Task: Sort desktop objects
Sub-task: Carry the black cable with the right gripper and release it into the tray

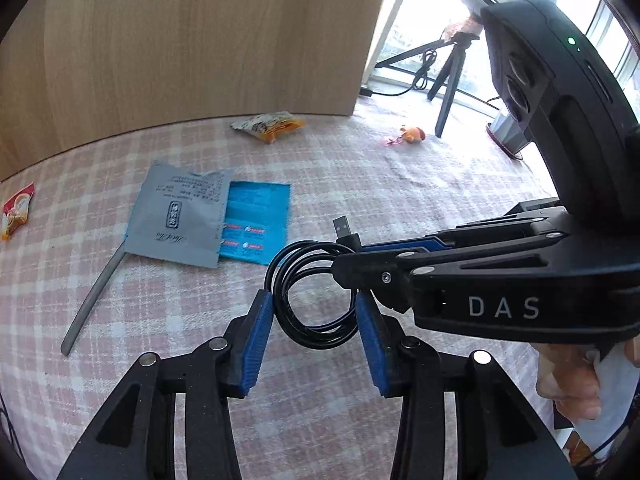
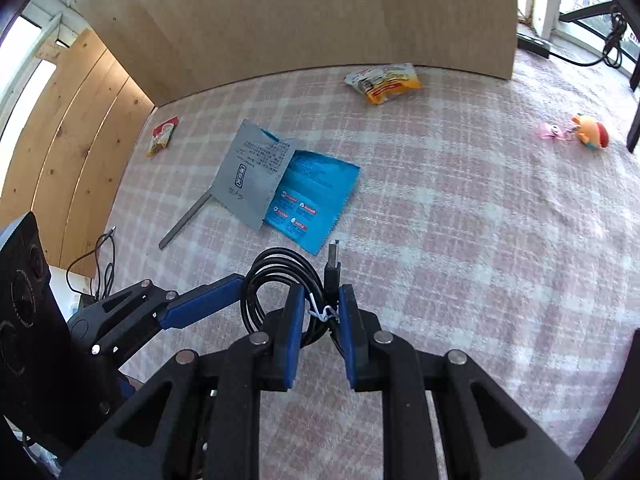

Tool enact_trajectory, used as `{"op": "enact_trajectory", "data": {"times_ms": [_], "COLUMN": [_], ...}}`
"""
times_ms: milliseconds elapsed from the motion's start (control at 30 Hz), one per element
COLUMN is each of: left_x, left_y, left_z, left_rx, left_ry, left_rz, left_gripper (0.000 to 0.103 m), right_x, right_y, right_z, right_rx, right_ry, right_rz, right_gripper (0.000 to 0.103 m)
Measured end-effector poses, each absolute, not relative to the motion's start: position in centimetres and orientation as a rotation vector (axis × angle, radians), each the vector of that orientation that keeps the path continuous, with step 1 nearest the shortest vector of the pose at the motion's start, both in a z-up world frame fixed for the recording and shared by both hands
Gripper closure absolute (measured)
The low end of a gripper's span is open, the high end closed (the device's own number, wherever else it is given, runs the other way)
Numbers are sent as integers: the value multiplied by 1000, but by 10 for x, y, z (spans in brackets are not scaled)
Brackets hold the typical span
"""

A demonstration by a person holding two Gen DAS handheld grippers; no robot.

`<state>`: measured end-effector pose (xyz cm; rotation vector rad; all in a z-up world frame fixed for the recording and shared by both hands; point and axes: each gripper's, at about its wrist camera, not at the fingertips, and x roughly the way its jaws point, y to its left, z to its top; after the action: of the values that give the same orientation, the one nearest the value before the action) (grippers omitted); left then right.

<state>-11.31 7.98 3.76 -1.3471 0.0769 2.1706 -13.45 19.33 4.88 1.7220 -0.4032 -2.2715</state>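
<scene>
Right gripper (image 2: 319,312) closed on coiled cable (image 2: 276,276), above checked cloth (image 2: 460,240). Left gripper (image 1: 314,312) half open around cable loop, pads not pressing. Beyond, 2 packets (image 1: 224,220).

Both tools are matte black plastic with blue ribbed pads on the fingers. Round silver pins cap the joints of the left gripper (image 1: 314,334). The right gripper (image 2: 319,316) carries white "DAS" lettering on its side, a small screw, and a tiny green light on its camera housing.
</scene>
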Motion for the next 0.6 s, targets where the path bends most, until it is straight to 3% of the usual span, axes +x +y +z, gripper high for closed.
{"op": "enact_trajectory", "data": {"times_ms": [600], "left_x": [-56], "left_y": [266], "left_z": [102], "left_rx": [-1116], "left_ry": [223], "left_rz": [1929], "left_gripper": [63], "right_x": [-22], "right_y": [371], "right_z": [120], "right_rx": [1667], "right_ry": [-664], "right_rz": [-2619], "right_gripper": [86]}}
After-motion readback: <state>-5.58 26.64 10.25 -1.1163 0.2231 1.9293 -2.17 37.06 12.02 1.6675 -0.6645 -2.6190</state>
